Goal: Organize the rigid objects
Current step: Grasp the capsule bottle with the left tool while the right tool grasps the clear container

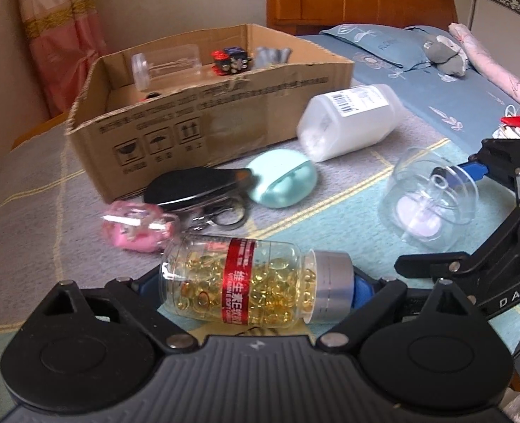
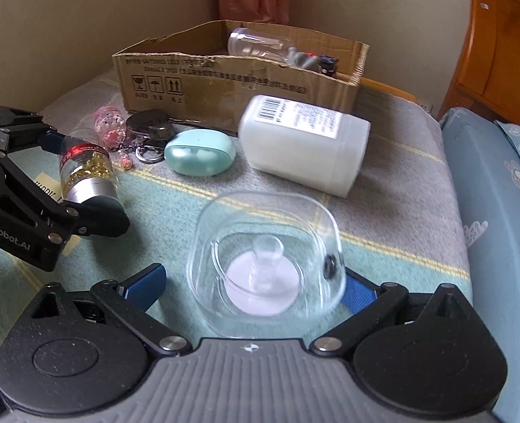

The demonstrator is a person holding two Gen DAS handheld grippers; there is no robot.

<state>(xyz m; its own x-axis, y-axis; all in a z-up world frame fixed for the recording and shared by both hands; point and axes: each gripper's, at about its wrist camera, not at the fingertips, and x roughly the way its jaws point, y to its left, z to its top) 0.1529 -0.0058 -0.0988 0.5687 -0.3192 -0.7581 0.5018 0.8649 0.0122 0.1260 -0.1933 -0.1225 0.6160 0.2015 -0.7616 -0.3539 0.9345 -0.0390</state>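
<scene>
A clear capsule bottle (image 1: 239,289) with a red label and silver cap lies on its side on the blanket. My left gripper (image 1: 256,282) spans it lengthwise, a blue pad against each end; the right wrist view shows the same bottle (image 2: 87,169) between those fingers (image 2: 53,139). A clear glass jar (image 2: 263,257) with a knobbed lid inside sits between the fingers of my right gripper (image 2: 249,282), which is open. Its right pad (image 2: 355,290) is at the jar's wall and its left pad (image 2: 147,282) stands apart. An open cardboard box (image 1: 189,123) stands behind.
A white bottle (image 1: 351,123), a mint oval case (image 1: 283,179), a black key fob with rings (image 1: 193,190) and a pink trinket (image 1: 136,229) lie before the box. Inside it are a clear bottle (image 1: 164,65) and a dark cube (image 1: 230,60). Blue pillows (image 1: 383,46) lie at the right.
</scene>
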